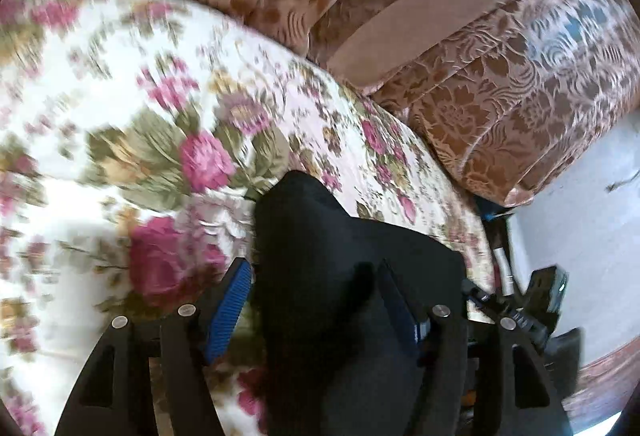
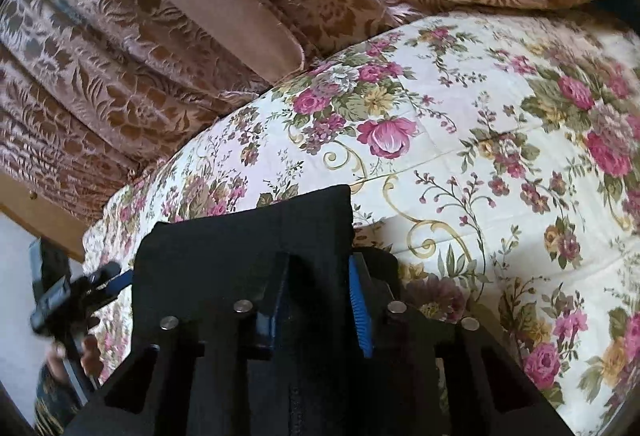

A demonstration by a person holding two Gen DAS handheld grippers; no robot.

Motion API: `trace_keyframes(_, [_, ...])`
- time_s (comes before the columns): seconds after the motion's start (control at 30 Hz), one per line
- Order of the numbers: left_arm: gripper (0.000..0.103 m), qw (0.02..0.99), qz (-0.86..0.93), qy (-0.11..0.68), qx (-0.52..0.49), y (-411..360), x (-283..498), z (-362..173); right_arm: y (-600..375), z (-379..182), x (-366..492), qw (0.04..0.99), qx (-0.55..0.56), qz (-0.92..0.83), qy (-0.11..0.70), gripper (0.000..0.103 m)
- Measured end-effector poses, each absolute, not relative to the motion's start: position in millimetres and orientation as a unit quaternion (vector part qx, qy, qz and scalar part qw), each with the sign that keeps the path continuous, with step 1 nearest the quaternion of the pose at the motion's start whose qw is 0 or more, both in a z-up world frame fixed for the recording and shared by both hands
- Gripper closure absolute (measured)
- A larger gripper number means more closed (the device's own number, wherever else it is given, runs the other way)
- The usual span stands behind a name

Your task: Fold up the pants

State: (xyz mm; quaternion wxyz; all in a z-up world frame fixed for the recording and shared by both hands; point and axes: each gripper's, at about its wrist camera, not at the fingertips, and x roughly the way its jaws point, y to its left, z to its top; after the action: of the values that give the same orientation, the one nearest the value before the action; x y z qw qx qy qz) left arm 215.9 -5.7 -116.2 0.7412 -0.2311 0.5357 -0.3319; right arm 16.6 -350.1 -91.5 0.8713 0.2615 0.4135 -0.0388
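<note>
The black pants (image 1: pixel 344 256) hang bunched between the blue pads of my left gripper (image 1: pixel 316 284), which is shut on the cloth above the floral bedspread (image 1: pixel 160 83). In the right wrist view my right gripper (image 2: pixel 316 280) is shut on another part of the black pants (image 2: pixel 248 236), whose edge stretches flat across the fingers. The left gripper (image 2: pixel 76 296) shows at the far left of the right wrist view, and the right gripper (image 1: pixel 532 300) at the right of the left wrist view. The pants are held up off the bed between both grippers.
Brown patterned cushions (image 1: pixel 480 75) lean along the back of the bed, also in the right wrist view (image 2: pixel 140 55). A white wall or floor (image 1: pixel 580 256) lies beyond the bed's end. A wooden frame edge (image 2: pixel 36 211) shows at the left.
</note>
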Motion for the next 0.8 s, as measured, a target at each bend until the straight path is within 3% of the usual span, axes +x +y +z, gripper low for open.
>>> trace_keyframes(0.13, [0.049,0.723,-0.344,0.551,-0.234,-21,226,-128,-344,-92,17,0.876,0.231,-0.043,0.421,0.088])
trace_keyframes(0.2, [0.063,0.735,-0.341,0.544,-0.219,-26,226,-125,-345,-95,17,0.875,0.225,-0.045,0.426,0.090])
trace_keyframes(0.3, [0.071,0.779,-0.311,0.527,-0.136,-42,218,-116,-348,-102,16,0.870,0.227,-0.050,0.435,0.091])
trace_keyframes(0.43, [0.071,0.822,-0.278,0.497,-0.017,-73,199,-109,-347,-113,18,0.863,0.226,-0.055,0.448,0.092])
trace_keyframes(0.6, [0.059,0.818,-0.275,0.501,-0.058,-56,197,-101,-352,-114,17,0.860,0.243,-0.049,0.445,0.091])
trace_keyframes(0.63, [0.058,0.817,-0.279,0.500,-0.067,-51,196,-100,-355,-113,14,0.860,0.253,-0.043,0.441,0.085])
trace_keyframes(0.7, [0.054,0.813,-0.290,0.498,-0.083,-39,190,-98,-362,-112,8,0.859,0.280,-0.032,0.428,0.055])
trace_keyframes(0.73, [0.051,0.813,-0.292,0.496,-0.089,-35,188,-97,-364,-112,5,0.857,0.295,-0.027,0.422,0.031])
trace_keyframes(0.8, [0.043,0.809,-0.298,0.496,-0.103,-26,180,-97,-367,-111,-3,0.857,0.318,-0.013,0.405,0.028])
